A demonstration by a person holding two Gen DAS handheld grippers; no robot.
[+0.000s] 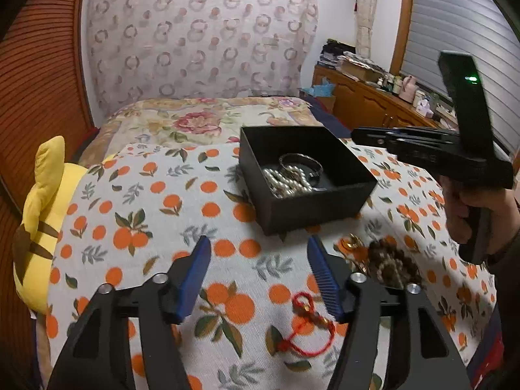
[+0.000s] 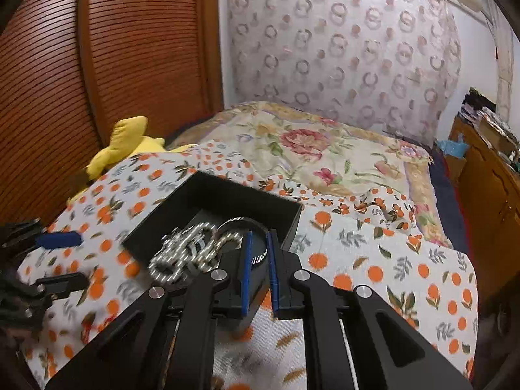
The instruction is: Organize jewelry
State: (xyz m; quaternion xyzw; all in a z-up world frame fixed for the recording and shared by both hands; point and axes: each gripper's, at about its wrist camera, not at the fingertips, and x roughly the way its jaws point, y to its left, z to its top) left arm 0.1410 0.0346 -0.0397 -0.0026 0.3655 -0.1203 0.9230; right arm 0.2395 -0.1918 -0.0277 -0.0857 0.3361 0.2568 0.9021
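Already the black box (image 1: 307,178) on the orange-print cloth (image 1: 156,214) holds a pearl strand (image 1: 289,180) and a silver bangle (image 1: 300,162). Spread wide, the left hand-held gripper (image 1: 258,250) hovers over a red cord bracelet (image 1: 307,325), beside a dark bead bracelet (image 1: 393,263). Above the box's near edge, the right hand-held gripper (image 2: 259,237) is narrowed, nothing visibly between its pads.

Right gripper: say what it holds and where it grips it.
Nothing. The right gripper hangs over the black box, its fingers nearly together but with a clear gap; the silver bangle lies in the box beyond them, ungripped.
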